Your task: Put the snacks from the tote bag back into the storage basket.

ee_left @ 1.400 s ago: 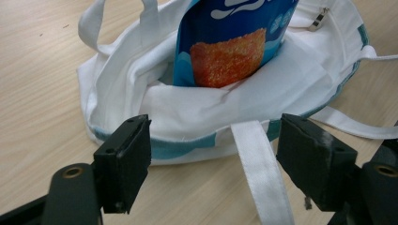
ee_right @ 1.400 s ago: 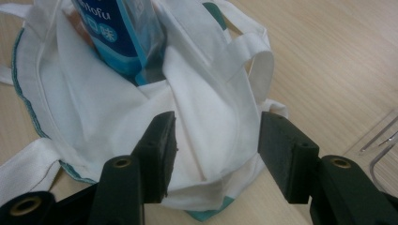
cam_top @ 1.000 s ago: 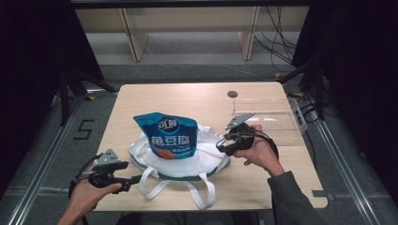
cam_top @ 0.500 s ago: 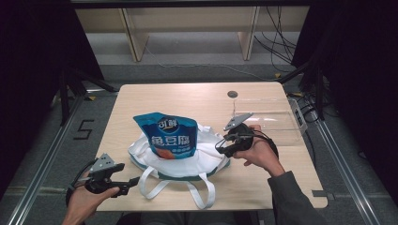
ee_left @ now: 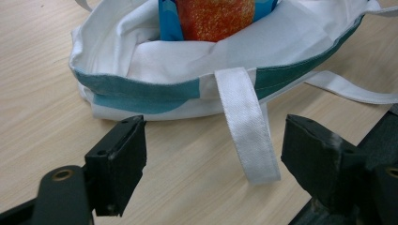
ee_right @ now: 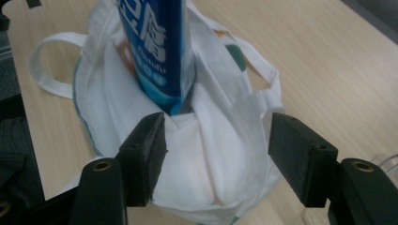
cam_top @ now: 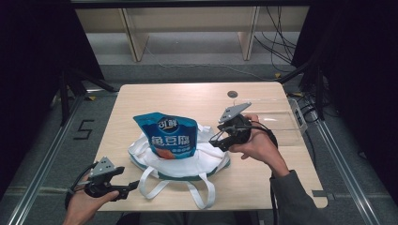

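At the counter's near edge, the left tool (cam_top: 133, 185) rests low by the near left corner, jaws apart, nothing between them, pointed at a white strap (ee_left: 246, 126) that loops toward that edge. Just beyond lies the white tote bag (cam_top: 180, 161), slumped flat at mid-counter, a blue snack pouch (cam_top: 166, 136) standing upright in its mouth. The right tool (cam_top: 217, 139) hovers above the bag's right rim, its jaws having just been opening and now spread wide on nothing, cloth below them. To do this well, each tool should probably take a strap or the rim cleanly and lift evenly, lest the pouch tip. A clear plastic tray (cam_top: 281, 124) sits near the right edge; the far half of the counter (cam_top: 187, 98) lies bare, offering room.
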`<action>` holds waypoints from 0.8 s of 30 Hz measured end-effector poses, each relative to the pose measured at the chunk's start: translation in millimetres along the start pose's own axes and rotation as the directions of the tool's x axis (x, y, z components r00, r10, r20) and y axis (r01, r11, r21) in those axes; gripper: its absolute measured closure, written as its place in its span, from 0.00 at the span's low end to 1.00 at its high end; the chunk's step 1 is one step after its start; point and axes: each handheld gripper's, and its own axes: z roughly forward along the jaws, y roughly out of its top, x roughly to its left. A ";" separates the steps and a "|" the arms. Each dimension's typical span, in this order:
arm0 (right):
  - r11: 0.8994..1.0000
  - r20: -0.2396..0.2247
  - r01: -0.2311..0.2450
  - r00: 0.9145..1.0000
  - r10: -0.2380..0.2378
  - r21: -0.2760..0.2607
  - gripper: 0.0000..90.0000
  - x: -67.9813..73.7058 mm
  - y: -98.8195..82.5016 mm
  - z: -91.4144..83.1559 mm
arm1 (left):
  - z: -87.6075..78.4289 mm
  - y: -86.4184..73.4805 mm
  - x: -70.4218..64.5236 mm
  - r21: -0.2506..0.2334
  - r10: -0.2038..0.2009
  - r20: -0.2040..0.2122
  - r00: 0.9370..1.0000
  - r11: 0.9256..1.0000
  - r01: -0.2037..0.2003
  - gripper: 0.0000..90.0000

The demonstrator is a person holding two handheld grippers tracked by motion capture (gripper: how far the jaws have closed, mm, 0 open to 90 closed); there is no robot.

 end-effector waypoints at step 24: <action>0.985 -0.099 0.162 0.983 -0.155 0.066 0.42 24.1 104.9 -7.7 | 1.7 -1.7 0.6 0.028 -0.016 0.001 1.000 0.999 0.016 0.25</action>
